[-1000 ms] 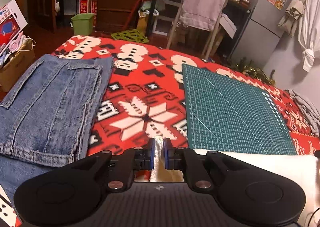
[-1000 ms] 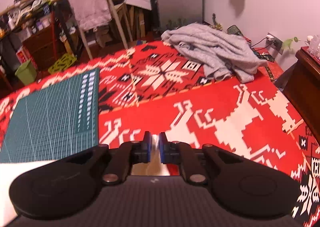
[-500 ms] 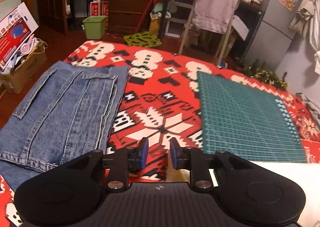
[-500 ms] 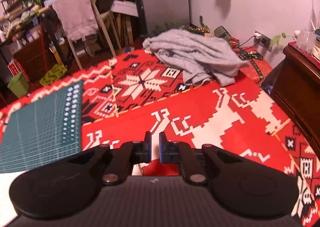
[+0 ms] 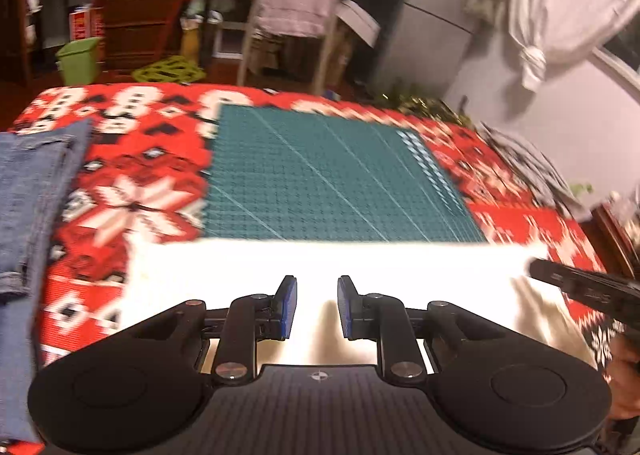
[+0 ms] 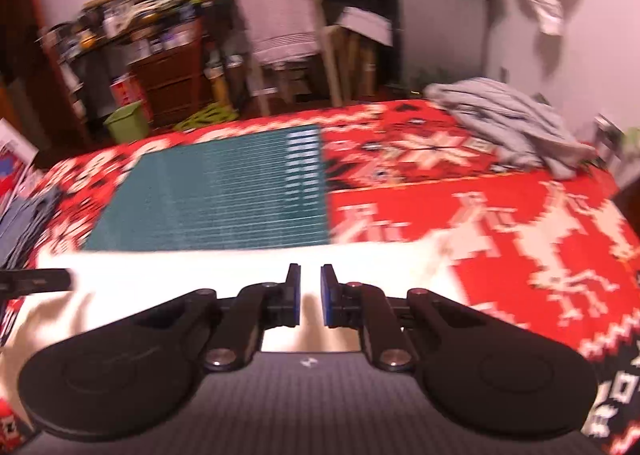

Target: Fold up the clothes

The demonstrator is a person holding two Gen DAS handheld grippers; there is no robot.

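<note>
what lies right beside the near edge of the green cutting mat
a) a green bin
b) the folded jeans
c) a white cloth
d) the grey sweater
c, the white cloth stretches along the near edge of the green cutting mat, while the grey sweater sits at the far right and the jeans lie off to the left.

both views are warm and dim, with motion blur smearing the far room and the green cutting mat (image 6: 224, 195) grid into streaks. the white cloth (image 5: 320, 267) is blown out to a glaring, featureless band. black gripper bodies near the lens stay sharp. fisheye bending curves the walls and bed edges, and the corners darken.
</note>
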